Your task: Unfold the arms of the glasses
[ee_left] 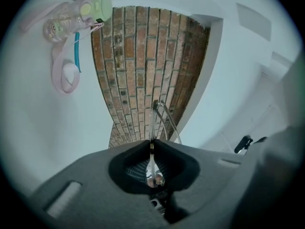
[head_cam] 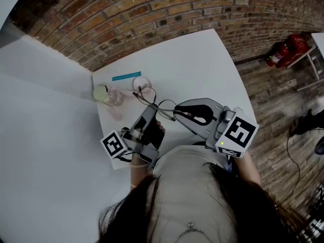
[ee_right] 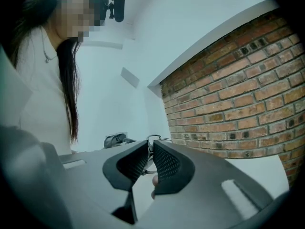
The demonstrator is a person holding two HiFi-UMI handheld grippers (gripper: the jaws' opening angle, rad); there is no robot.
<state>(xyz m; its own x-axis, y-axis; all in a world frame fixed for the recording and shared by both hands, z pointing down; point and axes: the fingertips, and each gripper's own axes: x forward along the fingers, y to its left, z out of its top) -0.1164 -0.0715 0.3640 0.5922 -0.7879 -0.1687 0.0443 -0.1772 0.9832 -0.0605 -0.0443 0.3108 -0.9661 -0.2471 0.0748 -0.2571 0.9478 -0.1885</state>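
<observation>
Thin wire-framed glasses (head_cam: 161, 105) hang in the air over the white table (head_cam: 202, 59), held between my two grippers. My left gripper (head_cam: 151, 110) comes up from the lower left and is shut on a thin metal part of the glasses (ee_left: 151, 149). The rest of the glasses frame (ee_left: 163, 113) sticks out past its jaws. My right gripper (head_cam: 177, 113) reaches in from the right. Its jaws stand almost together, with the glasses (ee_right: 153, 140) caught in the narrow slit between them. I cannot tell which way the arms are folded.
A clear bottle with a green lid (head_cam: 106, 95) lies at the table's left edge, with a pink strap loop (head_cam: 142, 83) and a blue strip (head_cam: 126, 76) beside it. A brick wall (head_cam: 167, 9) runs behind the table. A red extinguisher (head_cam: 279, 52) stands on the floor at the right.
</observation>
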